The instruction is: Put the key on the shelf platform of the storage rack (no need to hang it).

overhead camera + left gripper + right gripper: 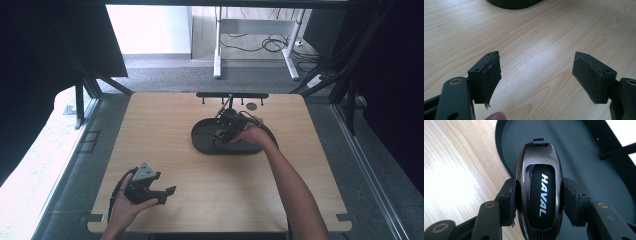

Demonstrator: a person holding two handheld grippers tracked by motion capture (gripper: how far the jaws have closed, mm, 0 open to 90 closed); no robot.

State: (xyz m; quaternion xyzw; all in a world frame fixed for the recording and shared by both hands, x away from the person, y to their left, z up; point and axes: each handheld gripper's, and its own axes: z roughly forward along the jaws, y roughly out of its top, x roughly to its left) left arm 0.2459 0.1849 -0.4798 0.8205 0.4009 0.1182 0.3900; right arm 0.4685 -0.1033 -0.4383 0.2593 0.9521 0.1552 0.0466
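Right gripper (539, 200) clamped on a key fob (539, 187) marked HAVAL, over the dark oval tray (200, 139) toward the far middle of the desk (165, 115). Best kept level and gripped by both sides. Tray seemingly otherwise bare. Left gripper (536, 80) wide, holding nothing, near left.

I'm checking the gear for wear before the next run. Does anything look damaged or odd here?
Yes: the left gripper is open over bare table, and the black padding on its pads is frayed and peeling at the edges. The right gripper holds the Haval key fob squarely over the dark tray; nothing odd there.
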